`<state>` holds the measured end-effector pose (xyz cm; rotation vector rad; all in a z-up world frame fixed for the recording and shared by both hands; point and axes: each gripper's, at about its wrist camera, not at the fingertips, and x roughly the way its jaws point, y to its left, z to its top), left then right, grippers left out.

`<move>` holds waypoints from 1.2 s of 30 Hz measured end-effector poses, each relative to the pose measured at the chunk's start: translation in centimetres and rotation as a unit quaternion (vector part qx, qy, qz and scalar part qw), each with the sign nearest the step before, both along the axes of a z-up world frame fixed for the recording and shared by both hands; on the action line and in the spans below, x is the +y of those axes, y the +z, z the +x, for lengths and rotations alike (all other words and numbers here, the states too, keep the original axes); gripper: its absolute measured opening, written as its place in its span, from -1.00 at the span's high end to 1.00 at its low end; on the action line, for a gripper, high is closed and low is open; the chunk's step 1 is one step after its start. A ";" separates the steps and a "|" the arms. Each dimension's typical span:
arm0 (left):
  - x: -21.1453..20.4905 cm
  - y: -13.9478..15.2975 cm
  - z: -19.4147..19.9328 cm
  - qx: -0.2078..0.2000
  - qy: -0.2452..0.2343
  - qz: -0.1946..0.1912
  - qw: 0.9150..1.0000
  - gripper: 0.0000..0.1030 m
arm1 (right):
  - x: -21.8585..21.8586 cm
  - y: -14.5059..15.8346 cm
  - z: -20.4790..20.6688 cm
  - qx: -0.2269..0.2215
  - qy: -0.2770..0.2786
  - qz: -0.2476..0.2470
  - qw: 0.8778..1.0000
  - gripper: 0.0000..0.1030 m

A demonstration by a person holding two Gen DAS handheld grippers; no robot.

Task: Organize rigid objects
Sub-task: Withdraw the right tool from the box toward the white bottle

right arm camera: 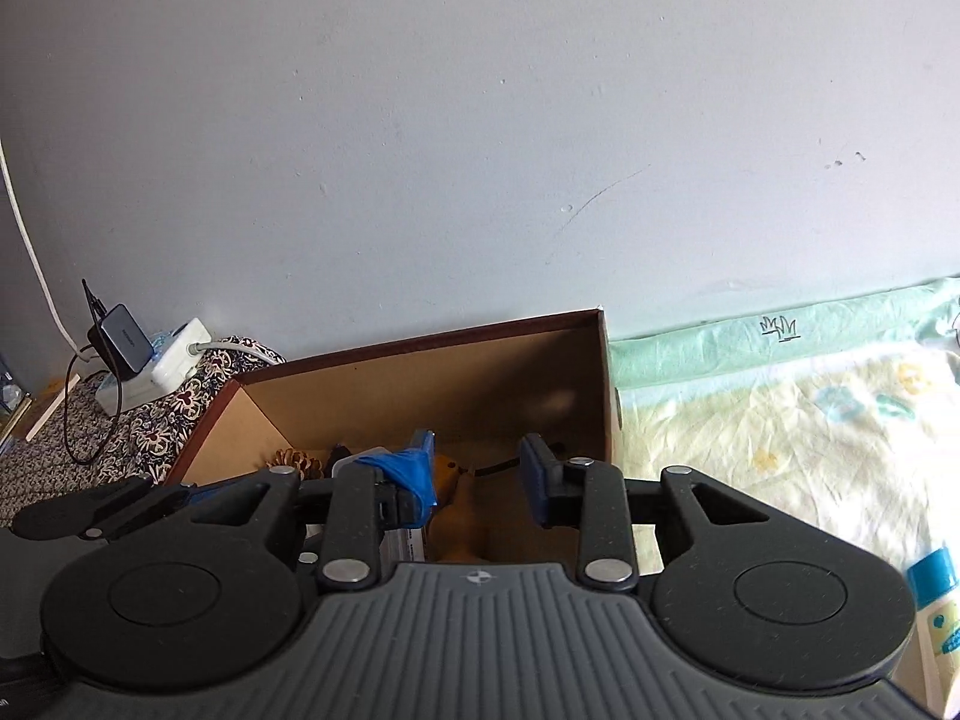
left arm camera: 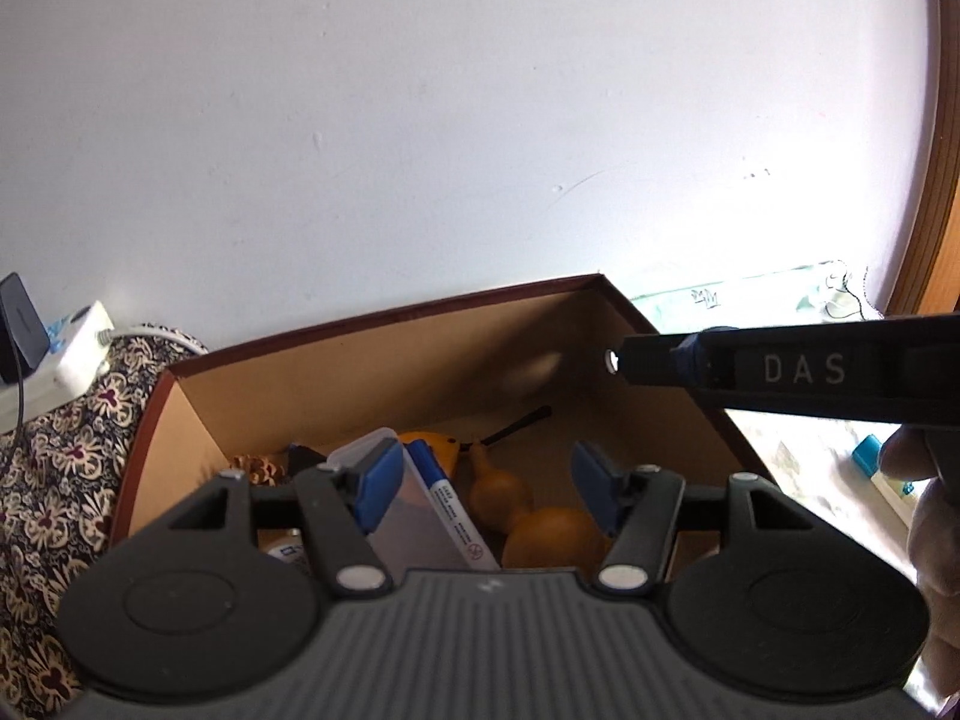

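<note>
An open brown cardboard box (left arm camera: 384, 360) stands against the wall and also shows in the right wrist view (right arm camera: 420, 378). Inside lie a clear plastic case (left arm camera: 414, 516), a white marker with a blue cap (left arm camera: 450, 504), a tan gourd (left arm camera: 540, 522), a yellow object (left arm camera: 432, 444), a black stick (left arm camera: 516, 426) and a pinecone-like piece (left arm camera: 258, 468). My left gripper (left arm camera: 486, 480) is open and empty above the box. My right gripper (right arm camera: 477, 468) is open and empty over the box's near side; its body (left arm camera: 780, 372) crosses the left wrist view at right.
A white power strip with a black charger (right arm camera: 144, 354) sits on patterned cloth (right arm camera: 180, 420) left of the box. A pale printed sheet (right arm camera: 780, 420) covers the surface at right. A blue-capped bottle (right arm camera: 936, 600) lies at the right edge. A white wall is behind.
</note>
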<state>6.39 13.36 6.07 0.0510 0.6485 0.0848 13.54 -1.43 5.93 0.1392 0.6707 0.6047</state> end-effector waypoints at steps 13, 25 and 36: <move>-7.3 0.9 -2.3 0.028 -0.073 -0.025 0.997 -0.24 | -7.3 0.3 -2.3 -0.001 -0.034 0.013 0.999 0.71; -12.4 -1.1 -3.0 0.048 -0.093 -0.031 0.994 -0.24 | -12.8 -1.0 -3.4 0.022 -0.074 0.022 0.997 0.71; -15.9 -3.9 -3.8 0.082 -0.110 -0.026 0.990 -0.26 | -16.2 -4.3 -4.7 0.055 -0.101 0.014 0.993 0.71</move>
